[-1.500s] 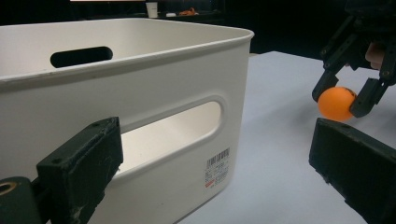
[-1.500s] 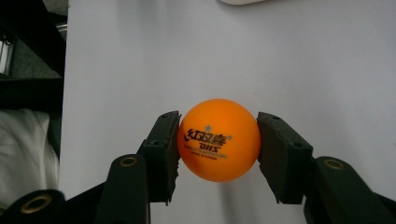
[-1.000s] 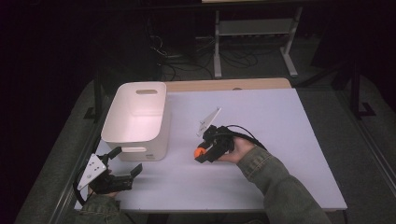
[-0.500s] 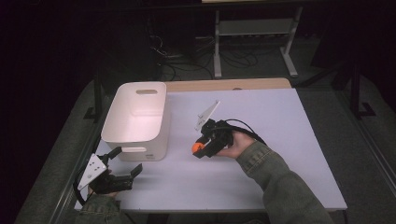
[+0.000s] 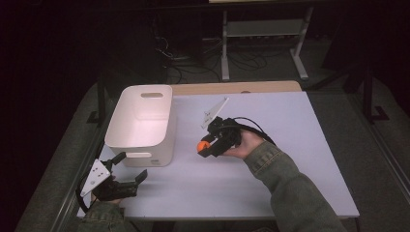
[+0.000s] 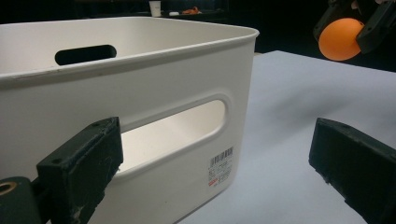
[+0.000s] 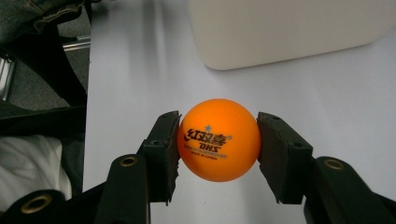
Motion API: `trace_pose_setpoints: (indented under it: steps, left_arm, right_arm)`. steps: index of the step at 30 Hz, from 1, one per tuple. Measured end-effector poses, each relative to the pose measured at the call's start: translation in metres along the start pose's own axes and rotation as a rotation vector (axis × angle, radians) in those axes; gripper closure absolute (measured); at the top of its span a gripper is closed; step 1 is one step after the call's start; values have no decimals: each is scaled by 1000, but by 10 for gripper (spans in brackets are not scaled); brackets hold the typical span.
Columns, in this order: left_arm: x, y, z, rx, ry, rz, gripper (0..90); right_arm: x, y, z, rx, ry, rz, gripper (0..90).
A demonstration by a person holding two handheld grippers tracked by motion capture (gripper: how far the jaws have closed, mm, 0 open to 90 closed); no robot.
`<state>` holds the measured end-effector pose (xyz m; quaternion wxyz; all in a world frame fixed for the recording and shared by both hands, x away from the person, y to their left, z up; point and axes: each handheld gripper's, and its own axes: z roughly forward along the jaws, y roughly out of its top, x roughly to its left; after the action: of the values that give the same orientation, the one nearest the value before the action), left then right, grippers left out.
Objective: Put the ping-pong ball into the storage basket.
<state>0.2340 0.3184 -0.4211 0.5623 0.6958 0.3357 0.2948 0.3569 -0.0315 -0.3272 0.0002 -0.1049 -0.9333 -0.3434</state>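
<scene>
My right hand-held gripper (image 7: 218, 140) pinches an orange ball (image 7: 218, 139) (printed DHS) above the white worktop (image 5: 290, 121), just beside the white bin (image 5: 140, 123). My left hand-held gripper (image 6: 219, 163) gapes wide near the bin's front wall, apparently not touching it.

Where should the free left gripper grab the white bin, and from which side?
Take the near short wall of the white bin at its handle slot, coming from the person's side. The open left gripper already faces that wall, and the slot gives one jaw a lip to hook under; the smooth walls probably offer nothing else to pinch.
</scene>
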Motion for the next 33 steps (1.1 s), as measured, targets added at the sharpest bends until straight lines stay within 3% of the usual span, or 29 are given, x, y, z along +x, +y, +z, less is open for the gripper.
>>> trace_pose_setpoints:
  steps: [14,33]
  left_arm:
    - [0,0,0,-1,0,1,24]
    - [0,0,0,-2,-2,0,24]
  right_arm:
    - [-5,13,-9,-1,-27,-9,494]
    - [-18,27,-13,-62,-44,-13,495]
